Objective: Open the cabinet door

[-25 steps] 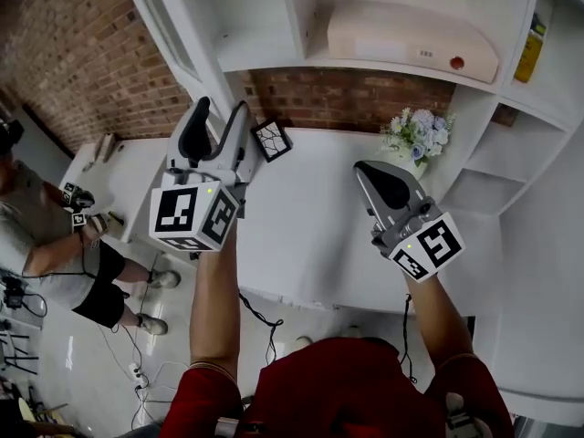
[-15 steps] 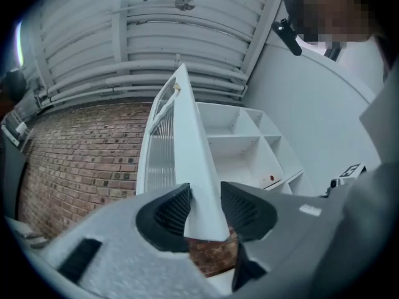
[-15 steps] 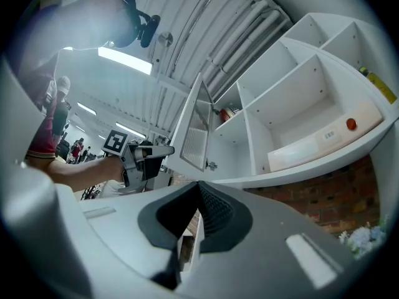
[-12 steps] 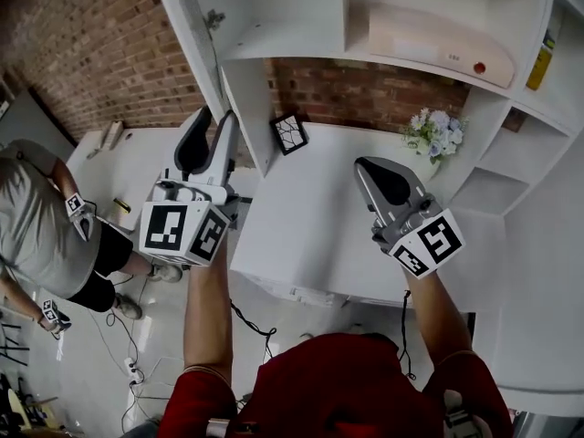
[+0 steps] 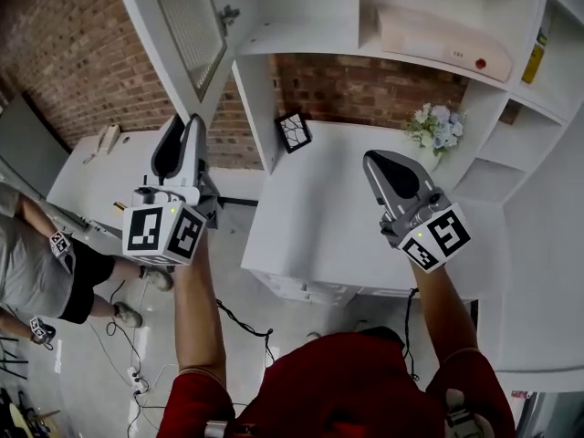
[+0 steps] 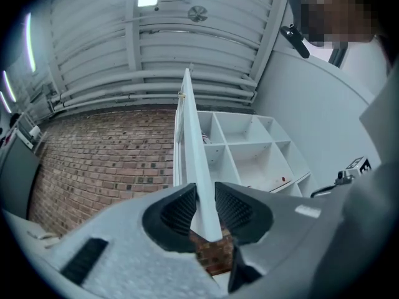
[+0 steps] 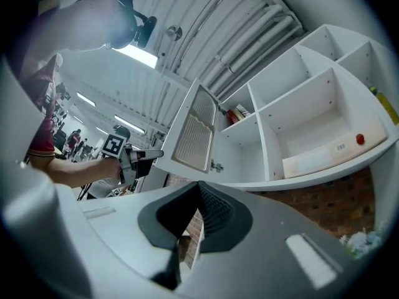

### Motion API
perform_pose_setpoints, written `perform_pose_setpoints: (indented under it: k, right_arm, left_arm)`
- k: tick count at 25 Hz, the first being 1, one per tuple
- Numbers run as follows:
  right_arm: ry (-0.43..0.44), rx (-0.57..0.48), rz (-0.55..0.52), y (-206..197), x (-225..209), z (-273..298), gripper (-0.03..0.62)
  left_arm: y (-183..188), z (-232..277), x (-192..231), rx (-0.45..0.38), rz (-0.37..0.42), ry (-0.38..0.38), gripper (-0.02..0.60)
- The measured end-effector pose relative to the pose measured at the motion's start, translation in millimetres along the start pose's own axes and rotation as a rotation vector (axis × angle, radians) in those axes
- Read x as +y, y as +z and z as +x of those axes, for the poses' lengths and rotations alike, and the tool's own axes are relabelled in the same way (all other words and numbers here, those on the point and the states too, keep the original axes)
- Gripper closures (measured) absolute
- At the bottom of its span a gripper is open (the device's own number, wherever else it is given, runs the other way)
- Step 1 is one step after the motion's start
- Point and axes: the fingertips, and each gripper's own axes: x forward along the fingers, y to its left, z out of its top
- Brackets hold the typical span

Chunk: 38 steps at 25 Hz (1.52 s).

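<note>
The white cabinet door [image 5: 187, 26] with a mesh panel stands swung out to the left of the open shelf unit. My left gripper [image 5: 180, 130] reaches up at its lower free corner. In the left gripper view the door's thin edge [image 6: 194, 148] runs between the two ribbed pads [image 6: 181, 210], which sit tight on either side of it; the jaws have just been closing on that edge. The right gripper view shows the door [image 7: 196, 126] from the front, with the left gripper [image 7: 146, 156] at its corner. My right gripper [image 5: 388, 167] hovers over the counter, shut and empty [image 7: 198, 213].
A white counter [image 5: 319, 217] lies below the shelves, with a flower pot [image 5: 429, 130] and a small framed picture [image 5: 294, 132] at the back. A pale box [image 5: 438, 35] sits on the shelf above. A person [image 5: 36, 263] stands at the far left, by a brick wall [image 5: 82, 53].
The door has swung further out to the left and now shows its mesh face. My left gripper moved left with it and its jaws narrowed. The right gripper shifted slightly.
</note>
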Motion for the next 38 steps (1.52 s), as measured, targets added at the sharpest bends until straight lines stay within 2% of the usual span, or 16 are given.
perform_pose_setpoints:
  k: [4, 9, 16, 23, 29, 33, 38]
  right_arm:
    - [-0.026, 0.016, -0.015, 4, 8, 0, 0.582]
    - [-0.036, 0.033, -0.021, 3, 14, 1, 0.582]
    - [-0.031, 0.042, -0.010, 1, 15, 0, 0.582]
    - [-0.022, 0.016, -0.005, 15, 18, -18, 0.582]
    - [-0.005, -0.015, 0.010, 35, 23, -57, 0.582]
    - [0.021, -0.035, 0.014, 54, 36, -89, 0.582]
    - [0.059, -0.059, -0.007, 81, 61, -129, 0.582]
  left_arm:
    - [1, -10, 31, -0.008, -0.020, 0.033, 0.488]
    - [0, -15, 56, 0.010, -0.007, 0.067, 0.489]
    - [-2, -11, 64, 0.044, 0.032, 0.083, 0.487]
    - [14, -34, 62, 0.042, 0.087, 0.155, 0.488]
    - [21, -70, 6, 0.041, 0.074, 0.160, 0.518]
    - [21, -91, -62, 0.033, 0.026, 0.098, 0.571]
    - [27, -117, -157, 0.034, -0.020, 0.019, 0.574]
